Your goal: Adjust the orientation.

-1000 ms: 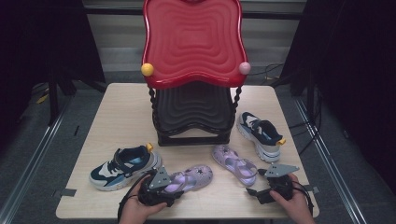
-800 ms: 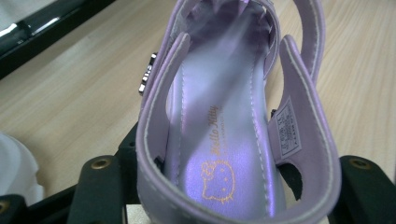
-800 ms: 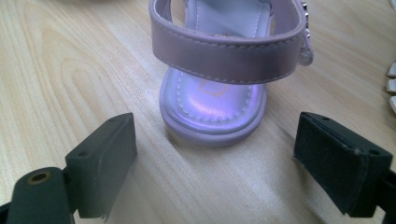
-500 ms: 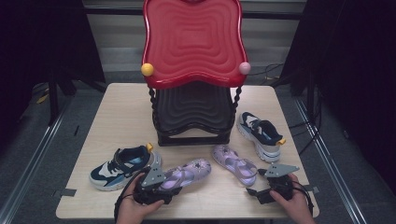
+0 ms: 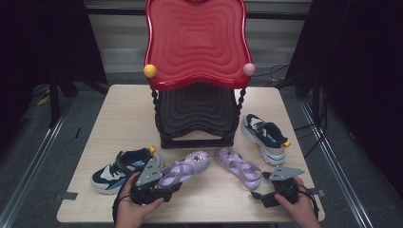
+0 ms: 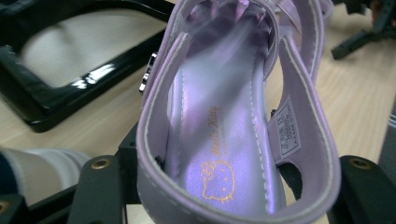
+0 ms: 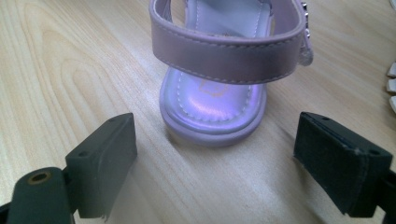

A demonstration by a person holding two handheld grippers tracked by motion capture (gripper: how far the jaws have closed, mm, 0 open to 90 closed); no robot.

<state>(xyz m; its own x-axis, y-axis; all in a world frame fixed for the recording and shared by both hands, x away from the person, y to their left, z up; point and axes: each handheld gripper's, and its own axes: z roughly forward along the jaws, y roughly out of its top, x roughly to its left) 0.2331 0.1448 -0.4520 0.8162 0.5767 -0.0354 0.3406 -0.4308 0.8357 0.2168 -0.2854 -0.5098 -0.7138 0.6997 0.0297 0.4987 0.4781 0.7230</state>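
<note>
The red and black shoe rack stands mid-table. Before its left foot, the left gripper is clamped on the heel of one purple sandal; held by the heel alone, it could twist loose and drop. Before the rack's right foot, the right gripper gapes behind the other sandal, which could skid away if nudged.

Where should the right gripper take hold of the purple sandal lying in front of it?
Grip the right sandal across its heel, coming in low from the heel end. The rounded heel faces the open right gripper, narrower than the gap between its fingers, with bare table on both sides.
</note>
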